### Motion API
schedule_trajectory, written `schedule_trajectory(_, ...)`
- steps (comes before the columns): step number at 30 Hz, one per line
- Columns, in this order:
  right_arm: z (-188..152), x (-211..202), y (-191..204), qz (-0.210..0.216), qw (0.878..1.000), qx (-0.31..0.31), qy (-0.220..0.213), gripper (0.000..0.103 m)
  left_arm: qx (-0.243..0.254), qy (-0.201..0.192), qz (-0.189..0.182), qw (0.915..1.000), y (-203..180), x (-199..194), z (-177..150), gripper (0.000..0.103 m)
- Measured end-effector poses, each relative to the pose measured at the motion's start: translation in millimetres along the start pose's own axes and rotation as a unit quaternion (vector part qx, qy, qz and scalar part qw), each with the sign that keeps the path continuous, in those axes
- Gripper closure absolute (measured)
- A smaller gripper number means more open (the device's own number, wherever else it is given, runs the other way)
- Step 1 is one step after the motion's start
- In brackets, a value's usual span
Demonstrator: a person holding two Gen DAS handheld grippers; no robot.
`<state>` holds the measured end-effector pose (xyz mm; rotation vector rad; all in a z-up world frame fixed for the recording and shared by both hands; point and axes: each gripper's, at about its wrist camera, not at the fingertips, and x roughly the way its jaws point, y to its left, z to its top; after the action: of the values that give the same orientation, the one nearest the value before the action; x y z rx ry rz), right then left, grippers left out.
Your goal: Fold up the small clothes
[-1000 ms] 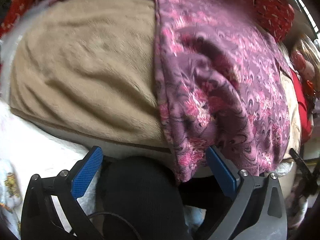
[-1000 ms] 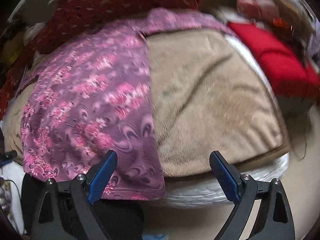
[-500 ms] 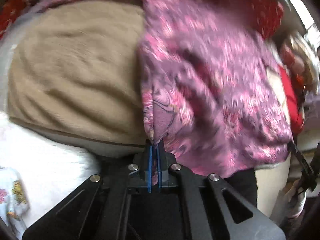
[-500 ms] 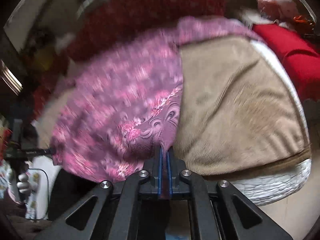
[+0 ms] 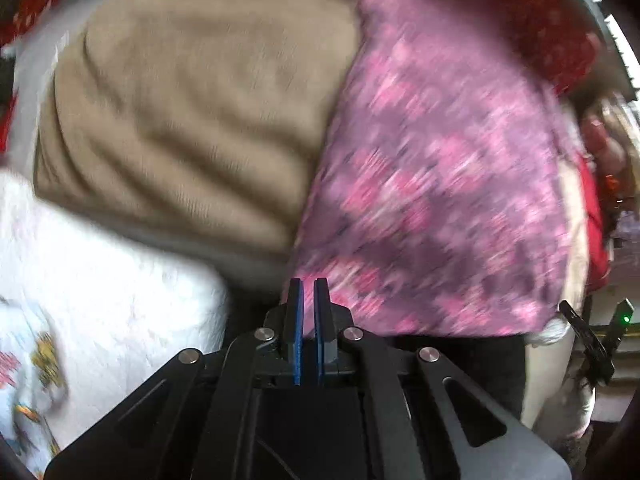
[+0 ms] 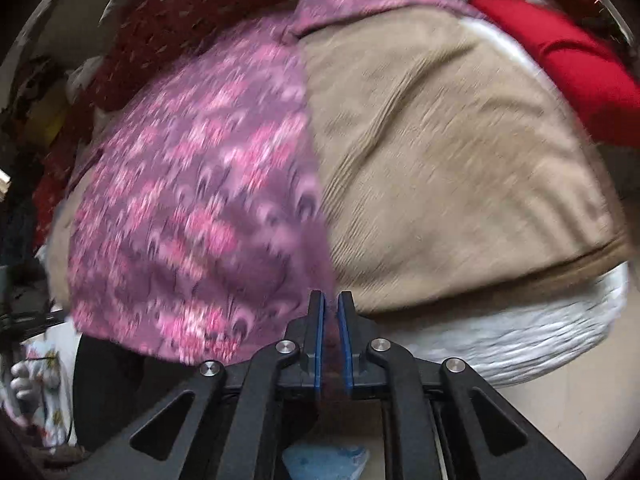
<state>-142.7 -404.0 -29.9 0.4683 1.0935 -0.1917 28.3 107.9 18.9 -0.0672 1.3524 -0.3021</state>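
Ahead of my left gripper (image 5: pixel 307 292) the purple floral garment (image 5: pixel 440 184) lies on the tan blanket (image 5: pixel 192 120), its corner clamped in the jaws. My right gripper (image 6: pixel 330 306) is opening, cloth between its pads. Only its view shows a red cushion (image 6: pixel 576 64).

Serving as the carrying surface: a bed under a tan blanket (image 5: pixel 192 120), wrinkled, spreading toward 10 o'clock in the left wrist view and toward 2 o'clock in the right wrist view (image 6: pixel 460 168). Lying directly on the blanket: a purple-pink patterned garment (image 5: pixel 440 184), draping over the near edge at 4 o'clock, blurred. Showing beneath the blanket's hem: a white quilted layer (image 6: pixel 520 332). Resting at the far corner: a red cloth (image 6: pixel 580 64).
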Motion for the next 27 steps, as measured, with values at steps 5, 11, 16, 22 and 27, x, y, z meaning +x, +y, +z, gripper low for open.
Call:
schedule_trajectory(5, 37, -27, 24, 0.041, 0.995, -0.024, -0.084, 0.074, 0.047, -0.066, 0.007, 0.9967, -51, -13, 41, 0.042)
schedule_trajectory(11, 64, 37, 52, 0.023, 0.997, -0.061, -0.046, 0.073, 0.071, -0.020, 0.042, 0.9964, -93, 67, 74, 0.042)
schedule_trajectory(16, 91, 35, 32, 0.054, 0.997, -0.046, -0.043, 0.077, 0.095, 0.013, 0.060, 0.9936, -102, 94, 78, 0.042)
schedule_trajectory(22, 180, -6, -127, 0.058, 0.961, 0.219, -0.161, 0.048, 0.065, 0.026, -0.015, 0.9974, -102, 82, 109, 0.042)
schedule_trajectory(27, 221, 19, -247, 0.080, 0.884, 0.418, -0.196, 0.047, 0.084, 0.023, -0.020, 0.9960, -120, 82, 139, 0.042)
